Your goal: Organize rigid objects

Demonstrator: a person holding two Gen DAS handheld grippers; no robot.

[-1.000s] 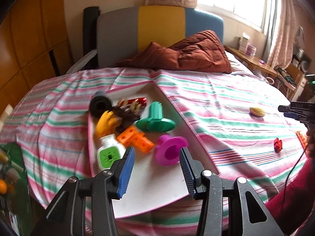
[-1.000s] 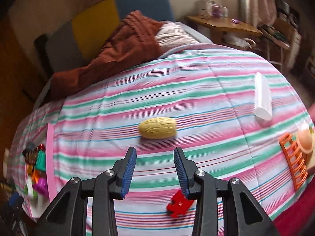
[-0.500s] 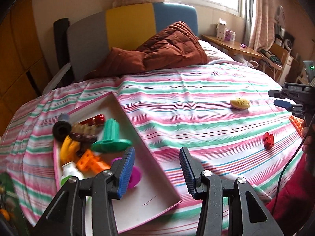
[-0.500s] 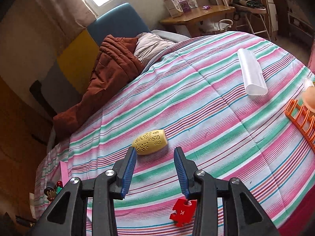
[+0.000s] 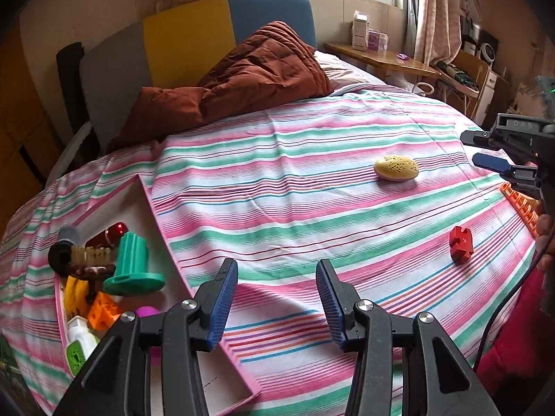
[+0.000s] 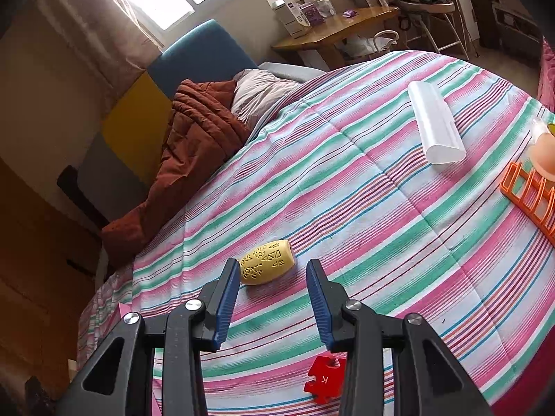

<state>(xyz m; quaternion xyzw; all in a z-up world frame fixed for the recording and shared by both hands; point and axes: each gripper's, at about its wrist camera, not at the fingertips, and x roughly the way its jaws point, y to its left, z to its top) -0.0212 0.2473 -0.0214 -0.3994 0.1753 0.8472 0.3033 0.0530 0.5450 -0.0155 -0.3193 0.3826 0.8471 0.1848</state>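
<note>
Approach step under way: right gripper, jaws apart and empty, lines up on the yellow patterned piece lying on the striped bedcover; next requires advancing, then closing.

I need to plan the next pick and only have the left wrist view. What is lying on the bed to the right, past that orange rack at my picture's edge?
Observer: A translucent white case lies on the bedspread, beyond the orange rack.
Operator: Anything on the rack?
Observer: A peach-coloured rounded item sits at its far end.
Operator: Is the right gripper holding anything?
Observer: No. The right gripper is open, with the yellow oval piece just ahead of its fingertips.
</note>
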